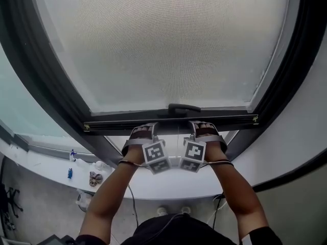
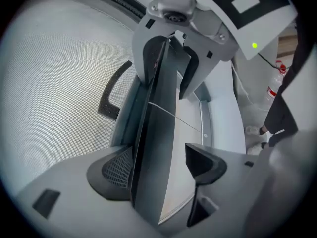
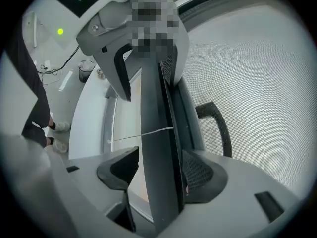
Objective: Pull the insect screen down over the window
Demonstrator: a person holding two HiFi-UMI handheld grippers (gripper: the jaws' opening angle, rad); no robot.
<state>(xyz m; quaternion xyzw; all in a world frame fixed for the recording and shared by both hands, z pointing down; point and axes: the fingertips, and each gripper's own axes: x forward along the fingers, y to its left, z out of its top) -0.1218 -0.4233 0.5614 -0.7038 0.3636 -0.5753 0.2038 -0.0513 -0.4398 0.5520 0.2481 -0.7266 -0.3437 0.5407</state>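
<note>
The insect screen's pale mesh [image 1: 163, 45] fills the window, ending in a dark bottom bar [image 1: 127, 120] with a black handle [image 1: 183, 107] at its middle. My left gripper [image 1: 144, 129] and right gripper [image 1: 203, 126] reach up to that bar side by side, just below the handle. In the left gripper view the bar [image 2: 158, 133] runs between the left gripper [image 2: 161, 166] jaws, the mesh-side pad flat against it. In the right gripper view the right gripper [image 3: 158, 170] clamps the bar [image 3: 156, 133] the same way. A thin cord [image 3: 133, 135] crosses behind the bar.
Dark window frame posts [image 1: 36, 70] slope up on both sides. A white sill [image 1: 46, 165] below left carries a small blue bottle [image 1: 70, 173] and other bits. Cables and the person's shoes [image 3: 59, 128] are on the floor underneath.
</note>
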